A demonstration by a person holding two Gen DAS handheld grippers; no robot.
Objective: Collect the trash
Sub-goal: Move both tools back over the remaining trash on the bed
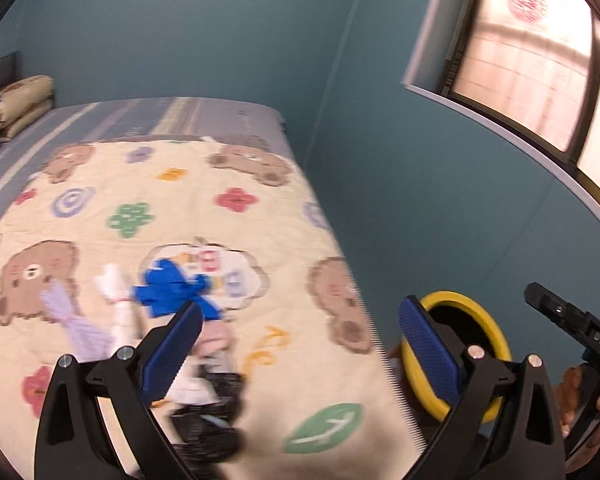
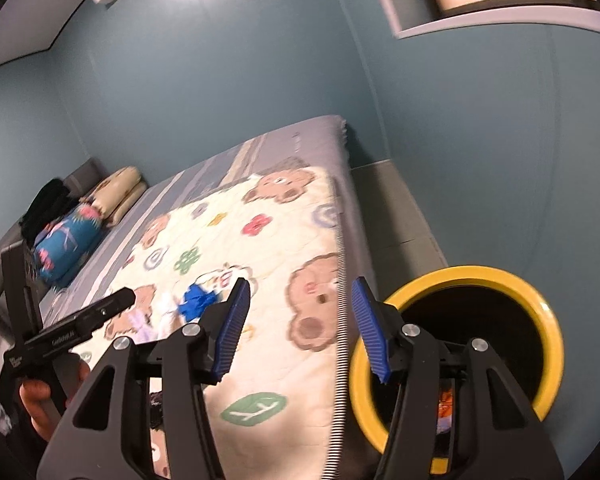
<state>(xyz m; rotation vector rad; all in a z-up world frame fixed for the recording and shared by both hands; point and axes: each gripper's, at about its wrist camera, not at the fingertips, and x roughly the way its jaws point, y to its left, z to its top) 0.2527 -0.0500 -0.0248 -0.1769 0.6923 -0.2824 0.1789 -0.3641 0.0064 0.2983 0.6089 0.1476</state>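
Observation:
Trash lies on the bear-print quilt point(image 1: 236, 184): a blue crumpled wrapper point(image 1: 168, 286), a white paper roll point(image 1: 118, 300), a lilac scrap point(image 1: 72, 316) and a black crumpled bag point(image 1: 212, 416) under pale scraps. My left gripper point(image 1: 300, 344) is open and empty above the quilt's near right part. A yellow-rimmed bin point(image 2: 460, 344) stands on the floor right of the bed, with trash inside. My right gripper point(image 2: 300, 320) is open and empty over the bed edge beside the bin. The blue wrapper point(image 2: 196, 300) also shows in the right wrist view.
Folded pillows point(image 2: 116, 192) and a blue floral bundle point(image 2: 66, 240) lie at the bed's head. Blue walls close the far side and a window point(image 1: 540, 68) is at the right. A strip of floor point(image 2: 392, 208) runs between bed and wall.

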